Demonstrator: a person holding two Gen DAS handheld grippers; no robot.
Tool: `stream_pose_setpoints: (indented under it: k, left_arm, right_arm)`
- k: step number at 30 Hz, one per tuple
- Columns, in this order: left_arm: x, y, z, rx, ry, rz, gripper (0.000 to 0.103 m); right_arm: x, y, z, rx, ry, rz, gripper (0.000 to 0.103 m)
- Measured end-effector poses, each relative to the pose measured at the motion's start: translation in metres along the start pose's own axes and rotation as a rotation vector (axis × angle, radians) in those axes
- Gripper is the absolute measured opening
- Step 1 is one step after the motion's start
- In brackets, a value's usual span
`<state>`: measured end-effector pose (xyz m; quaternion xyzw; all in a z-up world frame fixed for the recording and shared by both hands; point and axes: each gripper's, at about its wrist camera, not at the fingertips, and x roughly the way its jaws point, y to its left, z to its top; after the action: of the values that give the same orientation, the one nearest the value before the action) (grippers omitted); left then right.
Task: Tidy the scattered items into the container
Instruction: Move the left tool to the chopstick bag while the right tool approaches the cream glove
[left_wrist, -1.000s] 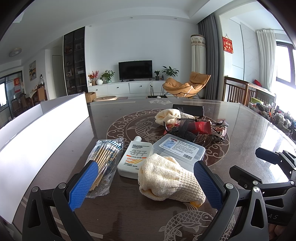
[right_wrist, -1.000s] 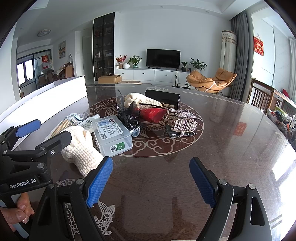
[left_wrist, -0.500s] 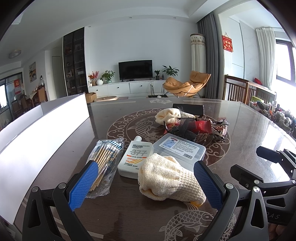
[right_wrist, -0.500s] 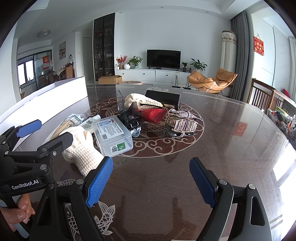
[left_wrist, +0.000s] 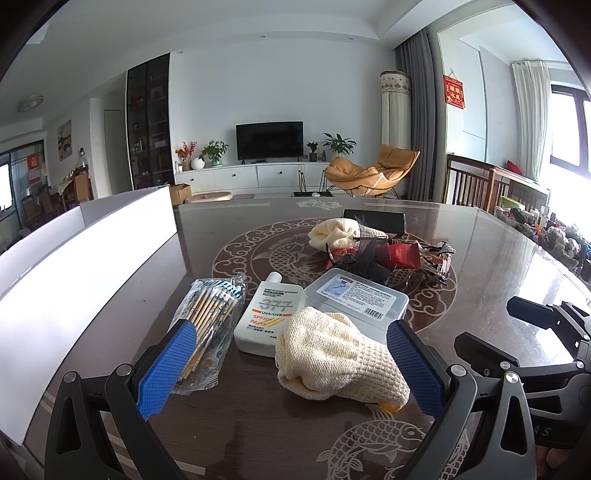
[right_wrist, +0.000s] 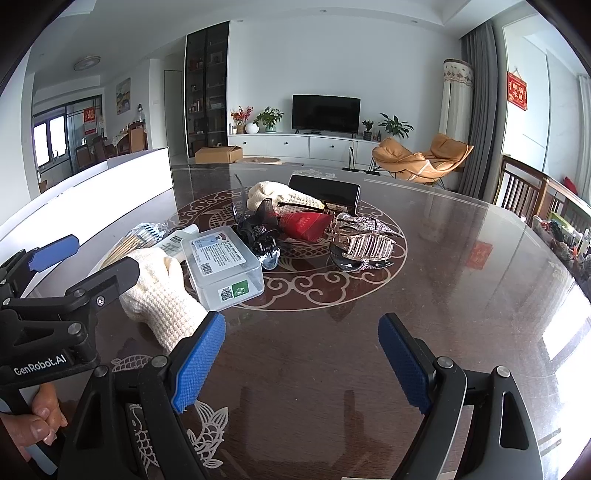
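Note:
A cream knit glove (left_wrist: 340, 358) lies on the dark table between the open jaws of my left gripper (left_wrist: 291, 365); it also shows in the right wrist view (right_wrist: 162, 291). Behind it lie a white sunscreen bottle (left_wrist: 267, 314), a clear plastic box (left_wrist: 356, 295) and a bag of wooden sticks (left_wrist: 210, 314). Further back sit a second cream glove (left_wrist: 338, 230), a red pouch (left_wrist: 400, 254), hair clips (right_wrist: 369, 247) and a black case (right_wrist: 325, 192). My right gripper (right_wrist: 301, 363) is open and empty above bare table.
A long white container wall (left_wrist: 88, 266) runs along the table's left side. The table (right_wrist: 461, 295) is dark and glossy with a fish pattern. Wooden chairs (left_wrist: 480, 184) stand at the right, beyond the table edge.

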<state>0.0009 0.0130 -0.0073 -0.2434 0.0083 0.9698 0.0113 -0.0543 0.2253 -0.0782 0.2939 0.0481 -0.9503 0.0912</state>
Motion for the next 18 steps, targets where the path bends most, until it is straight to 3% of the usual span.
stream_pose_setpoints:
  k: [4, 9, 15, 18]
  left_arm:
    - [0.000, 0.002, 0.000, -0.006, 0.010, -0.009, 0.103]
    - [0.005, 0.024, -0.007, -0.049, 0.161, -0.021, 0.103]
    - [-0.004, 0.057, -0.022, -0.004, 0.230, 0.031, 0.103]
    - [-0.002, 0.075, -0.026, -0.039, 0.277, 0.044, 0.103]
  right_arm:
    - [0.001, 0.000, 0.000, -0.001, 0.008, -0.002, 0.086]
    - [0.002, 0.000, 0.000, 0.000, 0.008, 0.002, 0.086]
    - [-0.002, -0.001, -0.001, 0.006, -0.015, 0.015, 0.086]
    - [0.001, 0.001, 0.000, -0.016, 0.007, 0.057, 0.086]
